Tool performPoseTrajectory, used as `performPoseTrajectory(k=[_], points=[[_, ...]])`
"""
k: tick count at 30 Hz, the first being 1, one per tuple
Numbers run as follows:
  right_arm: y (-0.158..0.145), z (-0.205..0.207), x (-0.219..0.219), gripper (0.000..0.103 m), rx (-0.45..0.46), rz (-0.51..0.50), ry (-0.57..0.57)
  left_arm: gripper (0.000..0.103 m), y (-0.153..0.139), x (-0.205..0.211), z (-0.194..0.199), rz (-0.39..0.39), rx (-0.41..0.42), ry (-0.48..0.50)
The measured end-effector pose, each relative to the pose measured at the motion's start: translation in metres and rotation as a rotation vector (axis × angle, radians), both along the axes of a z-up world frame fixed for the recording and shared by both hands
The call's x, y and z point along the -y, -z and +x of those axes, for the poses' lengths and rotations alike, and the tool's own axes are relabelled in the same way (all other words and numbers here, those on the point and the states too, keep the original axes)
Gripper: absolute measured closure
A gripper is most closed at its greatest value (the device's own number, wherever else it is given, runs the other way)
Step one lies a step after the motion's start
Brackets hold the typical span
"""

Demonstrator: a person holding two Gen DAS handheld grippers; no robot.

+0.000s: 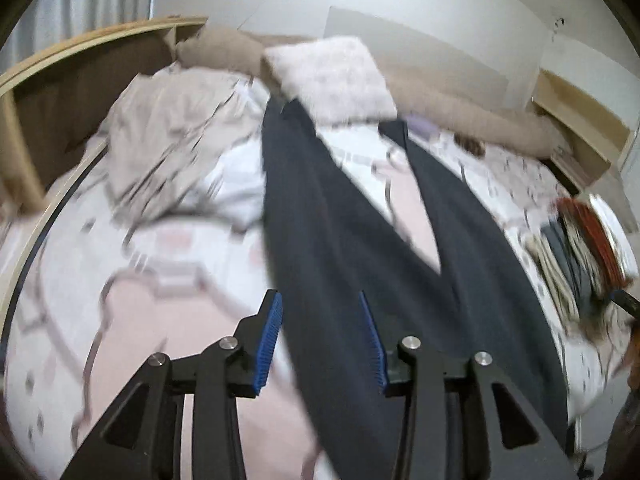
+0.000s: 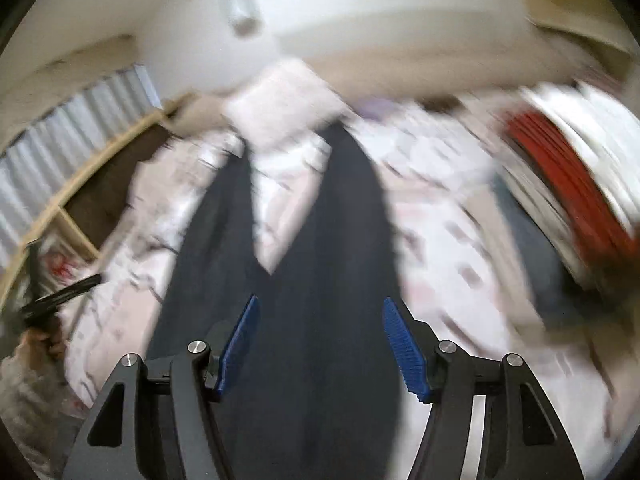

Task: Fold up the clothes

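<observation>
Dark navy trousers [image 1: 320, 220] lie flat on the patterned bed sheet [image 1: 140, 280], their two legs spread apart toward the pillows. My left gripper [image 1: 320, 300] hovers over the trousers' near, wide end with its blue pads apart and no cloth pinched between them. In the right wrist view the trousers [image 2: 320, 280] fill the middle, and my right gripper [image 2: 320, 300] stands open wide above them, holding nothing. Both views are blurred. At the left edge of the right wrist view, a hand holds the left gripper [image 2: 60, 296].
A fluffy white pillow [image 1: 332, 76] lies over the ends of the trouser legs. A crumpled beige duvet [image 1: 172, 132] sits at the left by the wooden bed frame [image 1: 80, 44]. A stack of folded clothes [image 1: 580, 248], red on top [image 2: 560, 168], stands at the right.
</observation>
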State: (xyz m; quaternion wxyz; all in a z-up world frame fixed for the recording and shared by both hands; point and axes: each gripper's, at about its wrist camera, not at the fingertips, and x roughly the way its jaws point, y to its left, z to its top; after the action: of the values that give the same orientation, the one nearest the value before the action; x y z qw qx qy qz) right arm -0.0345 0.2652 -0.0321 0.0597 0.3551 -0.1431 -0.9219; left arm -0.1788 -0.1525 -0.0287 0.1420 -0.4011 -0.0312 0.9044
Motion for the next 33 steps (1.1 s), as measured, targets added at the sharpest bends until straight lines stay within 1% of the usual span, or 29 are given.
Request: performPoseTrajectory(k=[2, 4, 6, 7, 9, 11, 13, 15, 17, 19, 20, 21, 23, 24, 26, 28, 29, 31, 32, 33], points=[[-0.014, -0.041, 0.027, 0.039, -0.048, 0.008, -0.061, 0.064, 0.004, -0.013, -0.048, 0.026, -0.012, -0.018], [-0.021, -0.087, 0.051, 0.039, -0.06, 0.008, -0.113, 0.064, 0.015, -0.023, -0.087, 0.034, -0.015, -0.038], [-0.018, -0.14, 0.08, 0.042, -0.04, -0.019, -0.164, 0.064, 0.027, -0.031, -0.12, 0.033, -0.015, -0.064], [-0.016, -0.169, 0.093, 0.046, -0.02, -0.027, -0.176, 0.064, 0.035, -0.036, -0.135, 0.028, -0.013, -0.082], [-0.007, -0.215, 0.112, 0.048, 0.012, -0.043, -0.195, 0.064, 0.055, -0.039, -0.16, 0.006, -0.002, -0.128], [0.01, -0.26, 0.13, 0.048, 0.047, -0.043, -0.214, 0.064, 0.074, -0.037, -0.177, -0.018, 0.009, -0.167], [0.036, -0.303, 0.152, 0.048, 0.111, -0.025, -0.241, 0.064, 0.095, -0.033, -0.195, -0.041, 0.024, -0.205], [0.07, -0.34, 0.175, 0.048, 0.187, 0.0, -0.266, 0.064, 0.113, -0.025, -0.204, -0.041, 0.05, -0.225], [0.104, -0.364, 0.19, 0.048, 0.264, 0.021, -0.277, 0.064, 0.133, -0.017, -0.209, -0.044, 0.084, -0.236], [0.139, -0.382, 0.201, 0.048, 0.343, 0.019, -0.283, 0.064, 0.147, -0.009, -0.209, -0.037, 0.105, -0.243], [0.15, -0.387, 0.201, 0.048, 0.37, 0.006, -0.288, 0.064, 0.154, -0.004, -0.209, -0.026, 0.115, -0.247], [0.162, -0.39, 0.204, 0.053, 0.399, -0.017, -0.296, 0.064, 0.157, 0.001, -0.208, -0.003, 0.119, -0.251], [0.181, -0.395, 0.209, 0.094, 0.443, -0.071, -0.321, 0.064, 0.163, 0.008, -0.207, 0.038, 0.126, -0.259], [0.187, -0.393, 0.212, 0.097, 0.452, -0.077, -0.322, 0.064, 0.163, 0.01, -0.206, 0.047, 0.123, -0.261], [0.181, -0.387, 0.211, 0.099, 0.414, -0.06, -0.316, 0.064, 0.163, 0.01, -0.204, 0.043, 0.113, -0.266], [0.167, -0.384, 0.192, 0.1, 0.359, -0.055, -0.275, 0.062, 0.163, 0.008, -0.204, 0.02, 0.103, -0.269], [0.164, -0.384, 0.179, 0.1, 0.347, -0.061, -0.243, 0.058, 0.163, 0.007, -0.203, 0.009, 0.099, -0.269], [0.173, -0.388, 0.148, 0.1, 0.384, -0.104, -0.172, 0.053, 0.162, 0.002, -0.202, -0.021, 0.091, -0.268], [0.182, -0.387, 0.14, 0.1, 0.415, -0.112, -0.162, 0.05, 0.161, 0.0, -0.201, -0.044, 0.087, -0.269], [0.186, -0.385, 0.141, 0.1, 0.41, -0.096, -0.171, 0.051, 0.16, -0.002, -0.201, -0.064, 0.083, -0.272]])
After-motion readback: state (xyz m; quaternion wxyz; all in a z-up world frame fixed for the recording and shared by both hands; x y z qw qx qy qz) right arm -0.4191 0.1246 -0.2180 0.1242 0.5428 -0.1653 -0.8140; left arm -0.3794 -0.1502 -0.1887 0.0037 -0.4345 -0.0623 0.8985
